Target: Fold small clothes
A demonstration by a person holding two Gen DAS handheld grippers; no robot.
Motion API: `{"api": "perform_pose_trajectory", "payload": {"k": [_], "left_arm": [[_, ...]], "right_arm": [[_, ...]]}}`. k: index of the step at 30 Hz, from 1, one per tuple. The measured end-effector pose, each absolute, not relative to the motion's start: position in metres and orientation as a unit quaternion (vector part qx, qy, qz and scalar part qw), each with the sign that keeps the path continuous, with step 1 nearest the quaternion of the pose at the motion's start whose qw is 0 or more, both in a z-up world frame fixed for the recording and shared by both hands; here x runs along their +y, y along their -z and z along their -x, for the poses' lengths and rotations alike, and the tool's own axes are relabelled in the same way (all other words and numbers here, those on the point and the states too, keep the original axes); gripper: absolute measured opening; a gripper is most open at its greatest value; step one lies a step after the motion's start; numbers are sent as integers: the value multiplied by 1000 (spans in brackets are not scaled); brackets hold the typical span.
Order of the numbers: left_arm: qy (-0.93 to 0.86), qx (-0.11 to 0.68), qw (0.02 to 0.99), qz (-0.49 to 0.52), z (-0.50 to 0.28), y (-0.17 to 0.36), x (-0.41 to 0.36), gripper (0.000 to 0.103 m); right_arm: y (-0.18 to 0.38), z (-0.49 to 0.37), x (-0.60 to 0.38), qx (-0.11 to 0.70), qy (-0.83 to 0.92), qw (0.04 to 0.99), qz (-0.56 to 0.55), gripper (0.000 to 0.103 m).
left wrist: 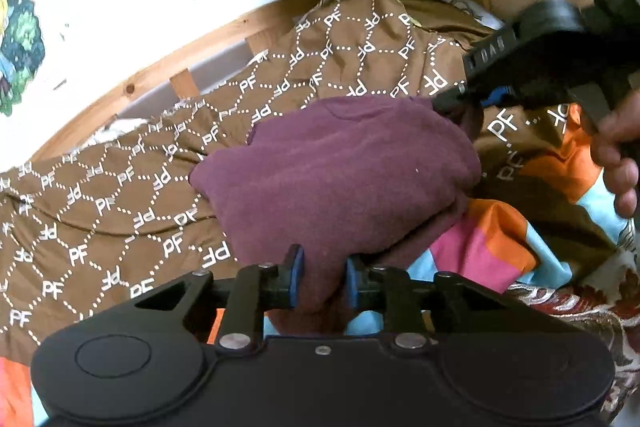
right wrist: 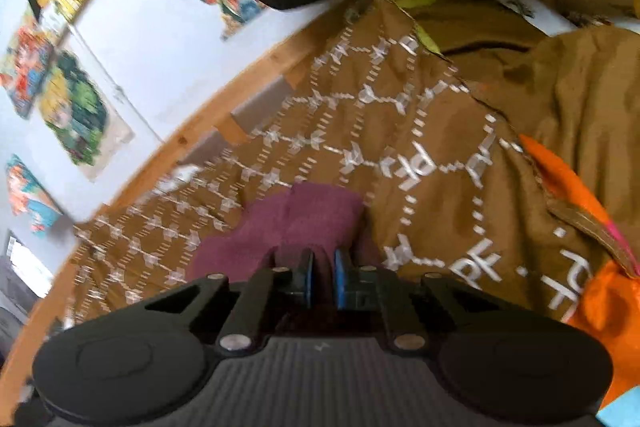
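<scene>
I have the maroon garment (left wrist: 340, 167) bunched on the brown patterned sheet (left wrist: 120, 195) of the bed, partly folded over itself. My left tongs (left wrist: 325, 281) are clenched on its near edge — cloth fills the gap between the blue pads. My right tongs (right wrist: 323, 277) bite the far corner of the same garment; in the left camera I see them (left wrist: 456, 103) nipped onto the cloth, a hand (left wrist: 618, 151) behind them. The right camera is smeared, so I judge, not quite surely, that the pads are pressed together on a fold. A bright multicoloured blanket (left wrist: 492, 239) lies just beside the garment — under its right side.
</scene>
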State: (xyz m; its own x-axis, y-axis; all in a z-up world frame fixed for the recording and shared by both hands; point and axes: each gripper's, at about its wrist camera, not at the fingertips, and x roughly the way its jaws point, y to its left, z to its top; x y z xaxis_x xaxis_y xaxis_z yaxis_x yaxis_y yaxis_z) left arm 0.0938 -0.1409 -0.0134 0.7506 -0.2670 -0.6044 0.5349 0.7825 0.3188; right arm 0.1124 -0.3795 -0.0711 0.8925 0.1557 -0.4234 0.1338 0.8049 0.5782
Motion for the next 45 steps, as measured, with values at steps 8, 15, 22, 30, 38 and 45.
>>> {"api": "perform_pose_trajectory", "payload": {"k": [8,15,22,30,38,45], "left_arm": [[228,312,903,-188,-104,5,-133,45],[217,338,903,-149,-107,0,-126,84],[196,335,916,-107,-111,-8,-115,102],[160,335,928,26,-122,-16,-82,102],[158,380,902,133,-164,-2,-69,102],[156,433,876,145,-176,29,-66,96]], "right_arm": [[65,-110,-374,235,6,933,-274,27],[55,-106,-371,223,16,943,-246,71],[45,-105,-363,207,18,955,-211,98],[46,-104,-364,207,17,954,-217,103],[62,-101,-367,176,-45,934,-307,103],[75,-128,-395,185,-48,913,-360,75]]}}
